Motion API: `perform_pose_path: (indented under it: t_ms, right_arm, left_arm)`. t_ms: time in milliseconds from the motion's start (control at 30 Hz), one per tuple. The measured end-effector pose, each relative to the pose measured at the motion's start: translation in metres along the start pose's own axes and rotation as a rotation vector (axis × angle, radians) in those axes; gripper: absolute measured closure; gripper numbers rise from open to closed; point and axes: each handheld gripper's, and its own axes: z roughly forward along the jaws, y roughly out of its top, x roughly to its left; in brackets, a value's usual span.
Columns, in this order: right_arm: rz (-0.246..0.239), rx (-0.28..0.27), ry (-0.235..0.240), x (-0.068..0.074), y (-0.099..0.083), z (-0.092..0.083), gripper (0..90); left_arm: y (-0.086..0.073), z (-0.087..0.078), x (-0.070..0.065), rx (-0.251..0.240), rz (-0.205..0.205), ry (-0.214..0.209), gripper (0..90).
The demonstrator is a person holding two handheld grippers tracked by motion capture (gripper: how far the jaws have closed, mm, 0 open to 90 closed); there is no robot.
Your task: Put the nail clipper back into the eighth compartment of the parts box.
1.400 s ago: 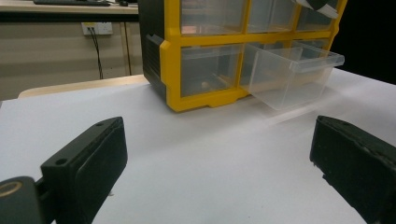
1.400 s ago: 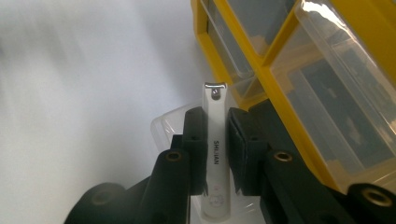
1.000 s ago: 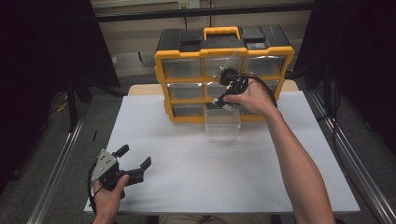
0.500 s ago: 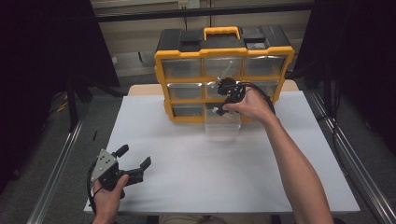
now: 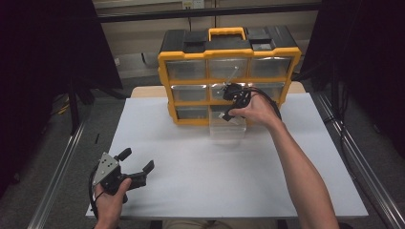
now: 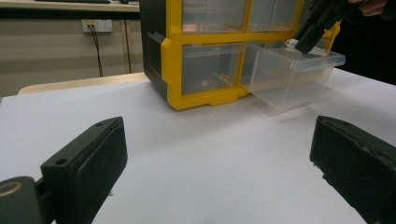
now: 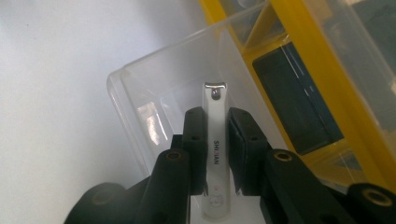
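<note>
A silver nail clipper is clamped between the pads of my right gripper, which is shut on it. The gripper points down over a clear plastic drawer that is pulled out of the bottom middle slot of a yellow and black organizer. The clipper's tip hangs just above the drawer's open top. My left gripper rests near the table's front left edge, open, with nothing between its fingers.
The organizer stands at the back middle of the white table, its other clear drawers pushed in. A dark object lies in the slot behind the open drawer. Metal rails run along both sides of the table.
My right gripper has sunk with the nail clipper towards the open drawer. The left gripper has not moved.
</note>
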Motion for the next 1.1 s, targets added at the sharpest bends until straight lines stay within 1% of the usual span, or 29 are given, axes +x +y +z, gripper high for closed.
perform_pose_path:
  t_ms: [67, 100, 200, 300, 333, 367, 400, 433, 467, 500, 600, 667, 700, 733, 767, 800, 833, 867, 900, 933, 967, 1067, 1100]
  right_arm:
    - [0.003, 0.004, 0.004, 0.0, -0.001, 0.003, 77.5]
    - [0.012, 0.003, 0.004, 0.0, -0.001, 0.005, 77.5]
    - [0.014, 0.001, 0.009, 0.0, -0.002, 0.007, 77.5]
    - [0.012, 0.013, 0.004, -0.001, -0.005, 0.008, 77.5]
    - [0.033, 0.015, 0.0, 0.0, -0.006, 0.008, 77.5]
    - [0.02, 0.007, 0.005, -0.002, -0.007, 0.009, 77.5]
    - [0.033, 0.01, 0.005, -0.001, -0.007, 0.011, 77.5]
    - [0.033, 0.01, 0.005, -0.001, -0.007, 0.011, 77.5]
    - [0.021, 0.009, 0.004, -0.002, -0.008, 0.012, 77.5]
    - [0.023, 0.022, -0.003, -0.002, -0.009, 0.013, 77.5]
    - [0.038, 0.023, 0.006, -0.003, -0.012, 0.019, 77.5]
    - [0.034, 0.022, 0.005, -0.003, -0.012, 0.021, 77.5]
    - [0.038, 0.038, 0.011, -0.002, -0.012, 0.022, 77.5]
    - [0.029, 0.034, 0.009, -0.003, -0.012, 0.024, 77.5]
    - [0.029, 0.034, 0.009, -0.003, -0.012, 0.024, 77.5]
    - [0.035, 0.03, 0.02, -0.002, -0.012, 0.025, 77.4]
    - [0.032, 0.027, 0.021, -0.002, -0.012, 0.026, 77.4]
    - [0.032, 0.027, 0.021, -0.002, -0.012, 0.026, 77.4]
    - [0.03, 0.034, 0.01, -0.002, -0.012, 0.028, 77.4]
    - [0.02, 0.047, 0.027, -0.002, -0.012, 0.028, 77.3]
    - [0.028, 0.032, 0.014, -0.002, -0.012, 0.03, 77.1]
    - [0.022, 0.033, 0.016, -0.002, -0.011, 0.031, 75.3]
    - [0.041, 0.011, 0.007, -0.002, -0.011, 0.03, 71.8]
  left_arm:
    - [0.0, 0.0, 0.0, 0.004, 0.003, 0.0, 4.1]
    - [0.0, 0.0, 0.0, 0.002, 0.003, -0.002, 4.1]
    - [0.0, 0.0, 0.0, 0.001, 0.002, -0.001, 4.1]
    - [0.0, 0.0, 0.0, 0.001, 0.002, -0.002, 4.1]
    - [0.0, 0.0, 0.0, 0.001, 0.002, -0.003, 4.1]
    - [0.0, 0.0, 0.0, 0.002, 0.002, -0.002, 4.2]
    - [0.0, 0.0, 0.0, 0.002, 0.002, -0.002, 4.1]
    - [0.0, 0.0, 0.001, 0.002, 0.002, -0.003, 4.1]
    - [0.0, 0.0, 0.001, 0.002, 0.001, -0.003, 4.1]
    - [0.0, 0.0, 0.001, 0.001, 0.001, -0.003, 4.1]
    - [0.0, -0.001, 0.0, 0.001, 0.01, 0.005, 4.1]
    - [0.0, -0.001, 0.001, 0.001, 0.012, 0.006, 4.1]
    - [0.0, 0.0, 0.001, 0.002, 0.003, -0.002, 4.1]
    - [0.0, 0.0, 0.001, 0.002, 0.003, -0.002, 4.1]
    - [0.0, 0.0, 0.001, 0.005, 0.011, 0.005, 4.1]
    - [0.0, 0.0, 0.0, 0.005, 0.006, 0.002, 4.1]
    - [0.0, 0.0, 0.0, 0.005, 0.007, 0.002, 4.1]
    - [0.0, 0.0, 0.0, 0.005, 0.007, 0.002, 4.1]
    - [0.0, 0.0, 0.0, 0.006, 0.009, 0.002, 4.1]
    - [0.0, 0.0, 0.001, 0.007, 0.01, 0.0, 4.2]
    - [0.0, 0.0, 0.001, 0.005, 0.009, 0.001, 4.1]
    - [0.0, 0.0, 0.001, 0.006, 0.012, 0.004, 4.1]
    - [0.0, 0.0, 0.001, 0.006, 0.008, 0.002, 4.1]
